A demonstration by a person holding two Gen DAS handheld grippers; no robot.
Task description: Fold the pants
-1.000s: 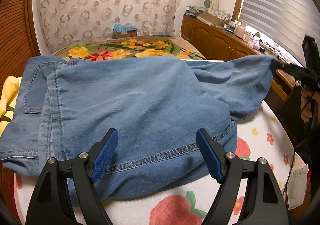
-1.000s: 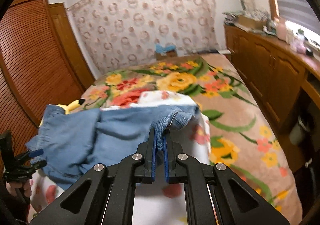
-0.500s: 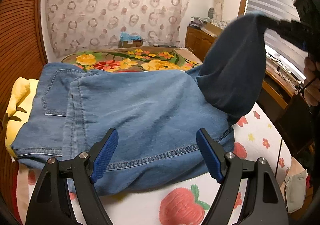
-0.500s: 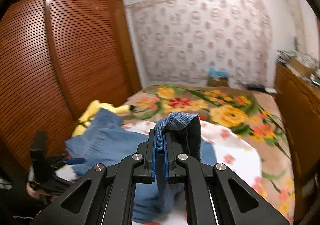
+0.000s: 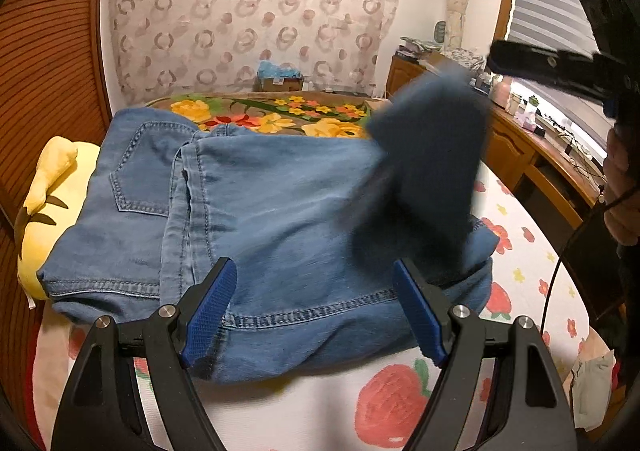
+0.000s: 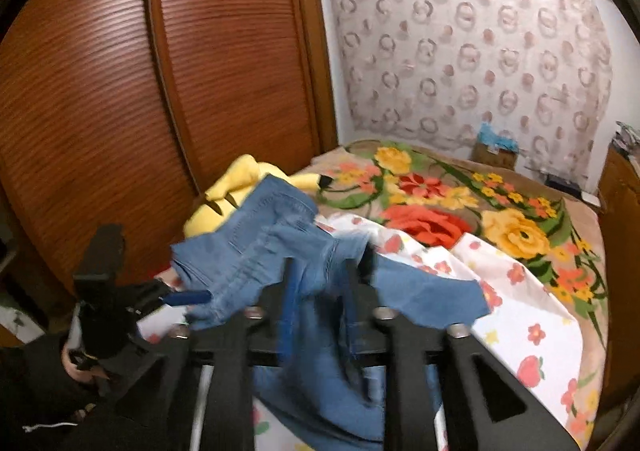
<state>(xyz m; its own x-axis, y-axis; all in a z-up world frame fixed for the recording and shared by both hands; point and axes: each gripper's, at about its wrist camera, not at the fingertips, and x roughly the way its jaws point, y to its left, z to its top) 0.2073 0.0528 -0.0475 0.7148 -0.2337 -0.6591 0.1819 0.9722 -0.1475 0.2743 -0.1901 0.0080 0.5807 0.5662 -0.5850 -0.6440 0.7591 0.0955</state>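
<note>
The jeans (image 5: 280,219) are being seen spread across the strawberry-print sheet (image 5: 384,407) on the bed, folded over on themselves, a back pocket showing at about ten o'clock in the left wrist view. The left gripper (image 5: 314,311) is being held wide open just over the near stitched hem, its blue pads (image 5: 210,309) set well apart and nothing being pinched between them. At two o'clock in that view a dark, blurred flap of the denim is being caught in mid-air above the folded layers, just below the right gripper's black body.

In the right wrist view the right gripper (image 6: 320,315) is being shown with its jaws parted. Blue cloth is lying in the gap between the fingers (image 6: 289,311), though with the motion blur it cannot be told for sure whether the denim is being touched at all; it looks released. The jeans (image 6: 256,251) are being seen draped ahead of it, with the left gripper (image 6: 188,297) at nine o'clock beside their edge.

A yellow plush toy (image 6: 236,191) is being partly covered by the jeans at their far end, beside the slatted wooden wardrobe (image 6: 160,91). A floral blanket (image 6: 460,203) is being shown beyond the sheet.
</note>
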